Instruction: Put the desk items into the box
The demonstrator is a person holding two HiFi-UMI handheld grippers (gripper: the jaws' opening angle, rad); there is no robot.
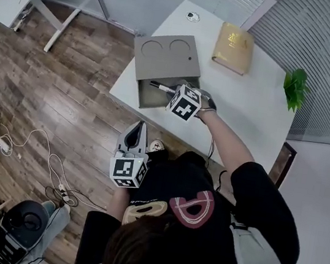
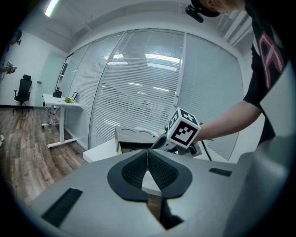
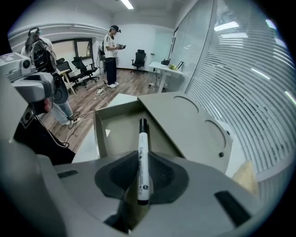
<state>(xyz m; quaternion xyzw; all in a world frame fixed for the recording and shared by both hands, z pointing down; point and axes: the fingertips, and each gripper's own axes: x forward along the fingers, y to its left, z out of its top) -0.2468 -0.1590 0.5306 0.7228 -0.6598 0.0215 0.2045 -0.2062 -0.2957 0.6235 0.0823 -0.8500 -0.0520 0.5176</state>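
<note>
One marker [image 3: 142, 157]: the right claw [image 3: 141, 175] is gripping it by the lower half, jaws narrowed onto the barrel. The black cap is pointing ahead and down over the open box [image 3: 99, 134]. The marker is hanging above the cavity, not yet resting inside.

Step in hand, as I judge it: lowering and releasing. Doing it well is calling for:
- keeping the barrel in line with the cavity's long side;
- bringing the cap low over the box floor before parting the jaws, so the marker is not bouncing out or rolling over the low wall.

One lid [image 3: 185, 125], with two round recesses, is lying slid back beyond the open cavity. Its near edge is the one thing standing close to the marker's path.

One left claw [image 2: 148, 171]: its jaws are meeting with nothing between them. It is hovering off the near edge of the surface [image 1: 250, 104], well apart from the box.

One book [image 1: 233, 47] and one plant [image 1: 296, 87] are sitting further along the surface, neither crowding the box. One small round disc [image 1: 193, 16] is lying at the far edge.
</note>
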